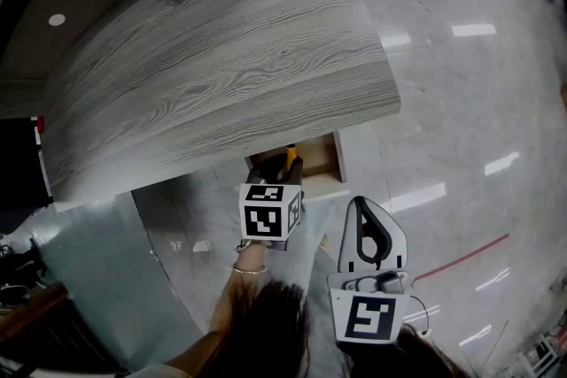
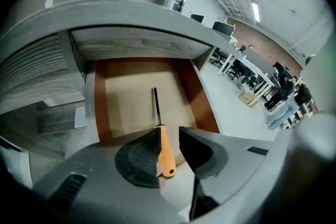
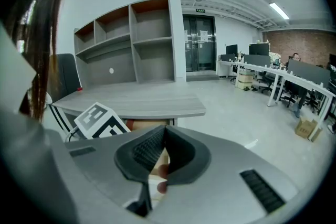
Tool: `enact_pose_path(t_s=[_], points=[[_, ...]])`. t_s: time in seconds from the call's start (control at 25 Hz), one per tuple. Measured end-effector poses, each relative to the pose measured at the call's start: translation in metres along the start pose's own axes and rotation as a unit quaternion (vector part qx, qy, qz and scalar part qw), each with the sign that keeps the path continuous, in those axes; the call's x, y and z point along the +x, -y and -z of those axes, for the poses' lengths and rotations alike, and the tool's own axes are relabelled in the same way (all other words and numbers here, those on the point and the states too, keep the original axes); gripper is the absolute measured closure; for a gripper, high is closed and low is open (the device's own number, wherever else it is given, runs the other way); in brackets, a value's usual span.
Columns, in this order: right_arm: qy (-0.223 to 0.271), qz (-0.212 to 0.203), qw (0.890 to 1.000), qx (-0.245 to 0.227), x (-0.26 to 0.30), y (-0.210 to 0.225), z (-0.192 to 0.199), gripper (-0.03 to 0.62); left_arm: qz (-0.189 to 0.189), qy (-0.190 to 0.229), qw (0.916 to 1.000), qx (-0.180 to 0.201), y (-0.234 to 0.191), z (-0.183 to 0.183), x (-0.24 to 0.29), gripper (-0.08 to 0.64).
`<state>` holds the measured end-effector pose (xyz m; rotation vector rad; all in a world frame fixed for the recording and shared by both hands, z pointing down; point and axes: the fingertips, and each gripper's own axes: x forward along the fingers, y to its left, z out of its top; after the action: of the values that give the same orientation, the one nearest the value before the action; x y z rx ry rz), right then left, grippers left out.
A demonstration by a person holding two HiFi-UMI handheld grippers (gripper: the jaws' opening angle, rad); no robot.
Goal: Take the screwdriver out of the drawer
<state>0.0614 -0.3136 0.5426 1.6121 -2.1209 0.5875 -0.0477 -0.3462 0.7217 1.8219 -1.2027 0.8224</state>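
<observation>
A screwdriver point(image 2: 164, 152) with an orange handle and a thin black shaft lies on the tan floor of the open drawer point(image 2: 126, 97), shaft pointing toward the drawer's back. My left gripper point(image 2: 170, 136) reaches down into the drawer, open. The orange handle lies between the jaws, against the left pad point(image 2: 144, 155), with a gap to the right one. In the head view the left gripper point(image 1: 285, 162) hangs over the drawer point(image 1: 323, 159) under the grey desk point(image 1: 221, 66), with a bit of the orange screwdriver point(image 1: 289, 155) at its tip. My right gripper point(image 1: 363, 210) hovers lower right of the drawer, shut and empty.
The desk's front edge overhangs the drawer's back. A grey shelf unit point(image 3: 131, 44) stands behind the desk, and a dark chair point(image 3: 63, 78) is at its left. Office desks and chairs point(image 3: 283, 81) fill the far right beyond the glossy floor point(image 1: 461, 102).
</observation>
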Motion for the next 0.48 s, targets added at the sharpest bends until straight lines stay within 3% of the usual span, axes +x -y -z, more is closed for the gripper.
enact_pose_path(t_s=[0.48], points=[[-0.019, -0.006, 1.000, 0.008, 0.007, 0.004, 0.013, 0.566, -0.040, -0.030, 0.9987, -0.007, -0.008, 0.010, 0.024, 0.438]])
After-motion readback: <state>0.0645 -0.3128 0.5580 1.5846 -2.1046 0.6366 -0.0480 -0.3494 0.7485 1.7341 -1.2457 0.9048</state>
